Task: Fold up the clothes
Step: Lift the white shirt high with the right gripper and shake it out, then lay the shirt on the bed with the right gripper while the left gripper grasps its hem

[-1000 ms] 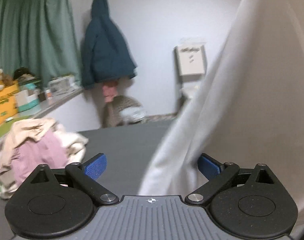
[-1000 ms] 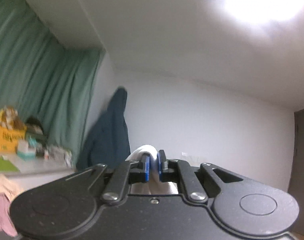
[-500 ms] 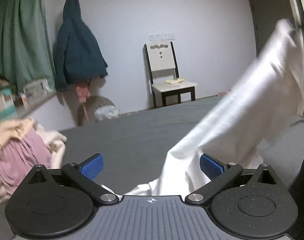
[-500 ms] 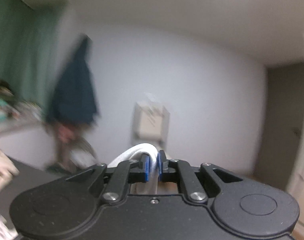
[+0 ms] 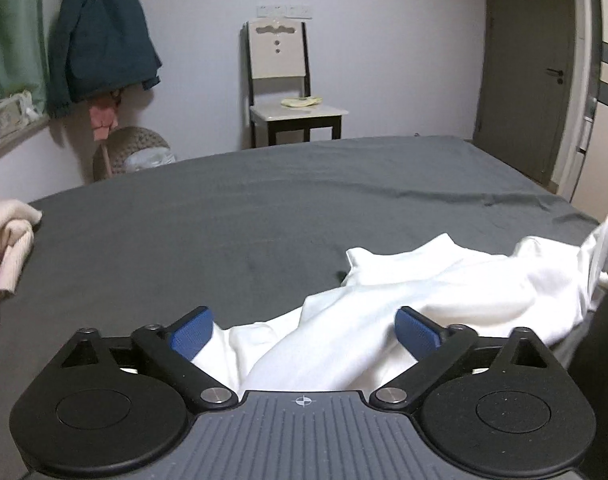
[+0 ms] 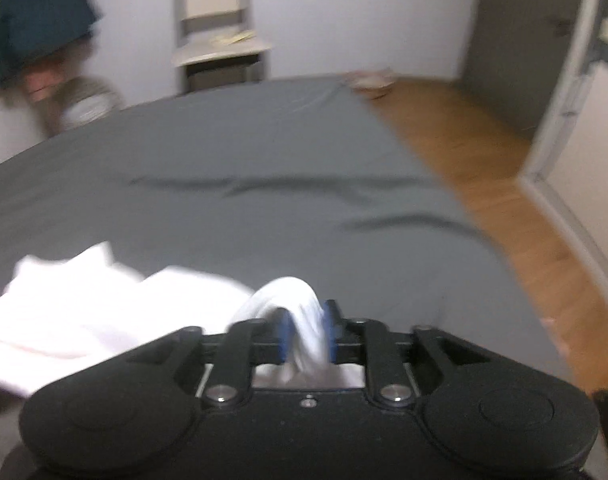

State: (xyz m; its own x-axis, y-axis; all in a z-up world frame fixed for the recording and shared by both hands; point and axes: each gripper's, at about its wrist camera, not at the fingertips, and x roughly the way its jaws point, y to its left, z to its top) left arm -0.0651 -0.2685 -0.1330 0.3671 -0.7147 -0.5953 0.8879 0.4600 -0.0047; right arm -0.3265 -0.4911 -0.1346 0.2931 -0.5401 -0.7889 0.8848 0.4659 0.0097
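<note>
both tongs sit low over the bed [image 5: 264,208]. left gripper [image 5: 304,330] is spread wide, with the white shirt [image 5: 423,292] lying crumpled on the sheet between its pads, ungripped. right gripper [image 6: 307,334] is pinched on a bunched fold of that shirt [image 6: 104,300]. more clothes [image 5: 4,240] are piled at the bed's left edge.

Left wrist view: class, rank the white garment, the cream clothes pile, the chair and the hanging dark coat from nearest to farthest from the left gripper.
1. White garment, between the left gripper fingers.
2. Cream clothes pile, left edge of the bed.
3. Chair and dark coat, both against the far wall: too close to call.
</note>
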